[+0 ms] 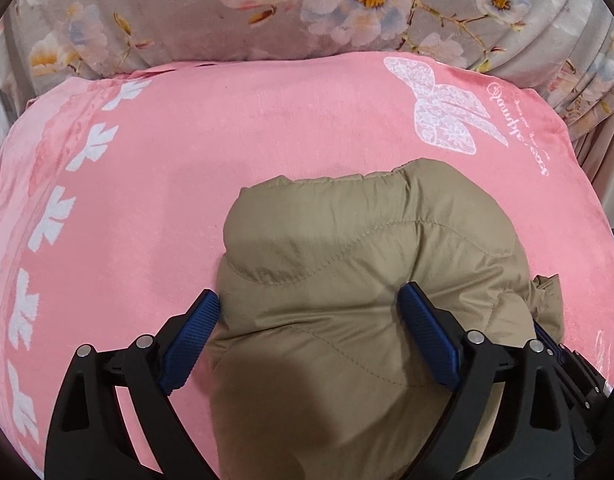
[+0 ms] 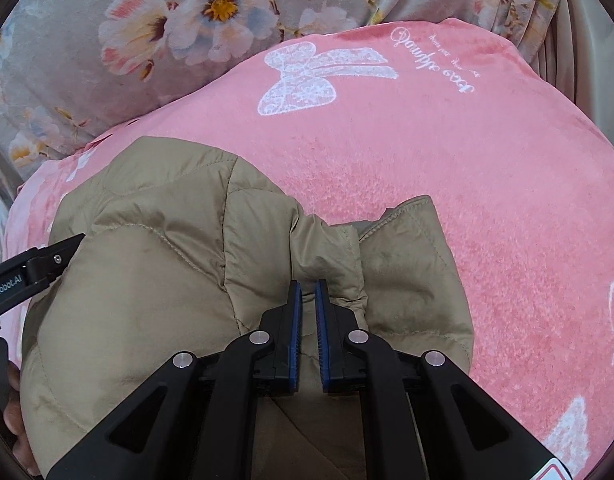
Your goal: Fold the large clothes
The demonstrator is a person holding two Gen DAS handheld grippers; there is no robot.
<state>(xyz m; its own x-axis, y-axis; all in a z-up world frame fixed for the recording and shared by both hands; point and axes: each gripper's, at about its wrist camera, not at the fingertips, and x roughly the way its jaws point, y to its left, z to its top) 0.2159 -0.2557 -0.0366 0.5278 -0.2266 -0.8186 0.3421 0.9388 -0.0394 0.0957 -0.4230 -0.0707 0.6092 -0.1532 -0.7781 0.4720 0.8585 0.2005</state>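
I have the left gripper (image 1: 309, 300) with jaws wide apart straddling the padded tan jacket (image 1: 347, 280), bunched on the pink blanket (image 1: 147, 200), ready to pin it. The right gripper (image 2: 308, 292) has jaws nearly together over a fold; whether they pinch fabric, I cannot tell.

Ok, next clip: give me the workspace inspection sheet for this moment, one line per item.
Surface: pink blanket with white bow prints, spread flat.
Job's things: tan quilted jacket, bunched in puffy folds on the blanket.
Clutter: nothing seen.
Grippers: left gripper open wide, its blue pads astride a jacket fold, not pressing; right gripper shut, fingertips at a jacket crease, whether fabric is pinched is unclear.
Cables: nothing seen.
Surroundings: grey floral bedding behind the blanket; pleated pale fabric at the right edge.
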